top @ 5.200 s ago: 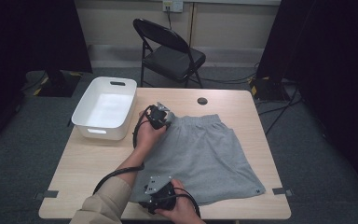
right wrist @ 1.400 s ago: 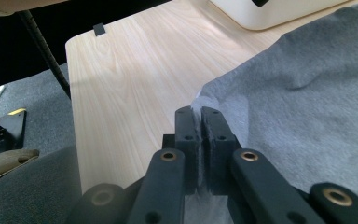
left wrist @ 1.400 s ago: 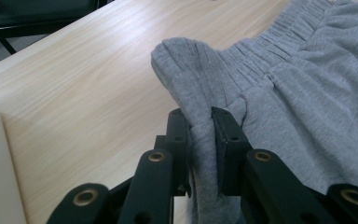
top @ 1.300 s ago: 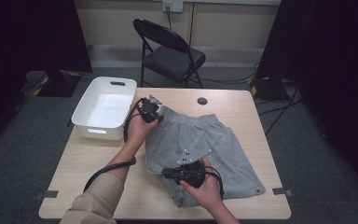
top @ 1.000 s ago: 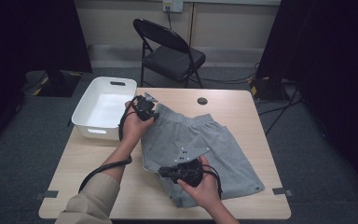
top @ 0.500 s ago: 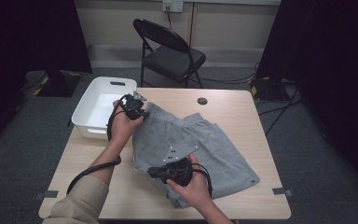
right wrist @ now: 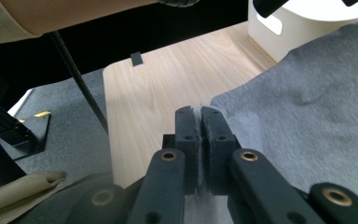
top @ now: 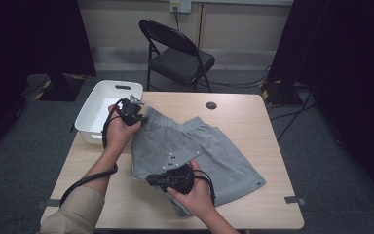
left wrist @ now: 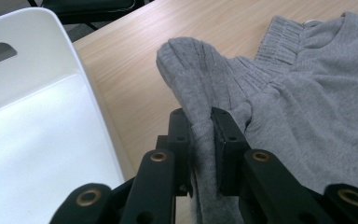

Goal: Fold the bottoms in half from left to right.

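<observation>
Pale wood of the table (top: 253,122) carried grey shorts (top: 214,156), folded over and lying slantwise from the near right corner toward the far left. Nearest the person, the right gripper (top: 151,179) was clamped on the cloth's near left edge, its jaws almost together on the thin fabric. Farther off, the left gripper (top: 143,119) pinched the ribbed waistband (left wrist: 279,42) just beside the white bin (top: 90,114), which lay to the garment's left.

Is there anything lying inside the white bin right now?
No, in the left gripper view the white bin shows a bare white floor, and the grey shorts lie on the table beside it.
</observation>
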`<action>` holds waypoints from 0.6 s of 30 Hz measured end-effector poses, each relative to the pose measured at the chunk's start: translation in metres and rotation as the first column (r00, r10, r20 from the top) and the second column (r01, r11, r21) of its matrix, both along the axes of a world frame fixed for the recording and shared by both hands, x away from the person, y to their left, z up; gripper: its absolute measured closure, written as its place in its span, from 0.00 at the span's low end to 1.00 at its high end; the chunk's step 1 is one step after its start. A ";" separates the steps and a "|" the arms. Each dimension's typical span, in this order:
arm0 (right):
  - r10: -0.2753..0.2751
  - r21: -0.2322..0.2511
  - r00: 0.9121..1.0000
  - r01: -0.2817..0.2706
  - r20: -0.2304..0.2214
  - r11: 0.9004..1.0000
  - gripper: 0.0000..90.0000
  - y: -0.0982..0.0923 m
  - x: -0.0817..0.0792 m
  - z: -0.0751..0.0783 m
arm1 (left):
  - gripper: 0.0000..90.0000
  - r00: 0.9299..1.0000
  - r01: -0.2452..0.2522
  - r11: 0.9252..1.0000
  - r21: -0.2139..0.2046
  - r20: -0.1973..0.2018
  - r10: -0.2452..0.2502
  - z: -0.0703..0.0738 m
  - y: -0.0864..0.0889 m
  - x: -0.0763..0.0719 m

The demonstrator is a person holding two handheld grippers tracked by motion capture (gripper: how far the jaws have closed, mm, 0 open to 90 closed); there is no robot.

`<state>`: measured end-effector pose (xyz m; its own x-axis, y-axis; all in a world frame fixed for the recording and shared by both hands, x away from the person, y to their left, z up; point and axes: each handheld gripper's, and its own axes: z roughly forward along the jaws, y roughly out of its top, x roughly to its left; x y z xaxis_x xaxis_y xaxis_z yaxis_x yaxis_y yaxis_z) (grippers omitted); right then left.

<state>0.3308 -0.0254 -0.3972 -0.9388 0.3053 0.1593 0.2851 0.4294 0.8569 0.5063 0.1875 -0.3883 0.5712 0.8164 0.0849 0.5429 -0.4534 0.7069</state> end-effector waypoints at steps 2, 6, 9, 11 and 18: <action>0.003 0.002 1.000 -0.003 0.000 1.000 0.96 0.002 -0.001 0.002 | 0.89 1.000 -0.005 1.000 0.004 -0.001 0.005 0.001 0.004 -0.002; 0.017 0.010 1.000 -0.017 -0.001 1.000 0.96 0.008 -0.004 0.003 | 0.89 1.000 -0.020 1.000 0.010 0.001 0.020 0.005 0.013 -0.006; 0.026 0.011 1.000 -0.026 -0.002 1.000 0.96 0.013 -0.005 0.004 | 0.89 1.000 -0.027 1.000 0.012 -0.001 0.027 0.007 0.021 -0.008; 0.034 0.015 0.999 -0.034 0.002 0.999 0.96 0.017 -0.006 0.005 | 0.89 0.999 -0.033 0.999 0.012 0.002 0.033 0.008 0.025 -0.011; 0.065 0.018 0.998 -0.065 -0.001 0.998 0.96 0.034 -0.009 0.007 | 0.89 0.999 -0.040 0.999 0.018 -0.002 0.040 0.010 0.041 -0.017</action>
<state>0.3215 0.0087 -0.3901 -0.9564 0.2403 0.1660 0.2585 0.4318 0.8642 0.4891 0.2286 -0.3786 0.5384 0.8369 0.0985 0.5625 -0.4439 0.6975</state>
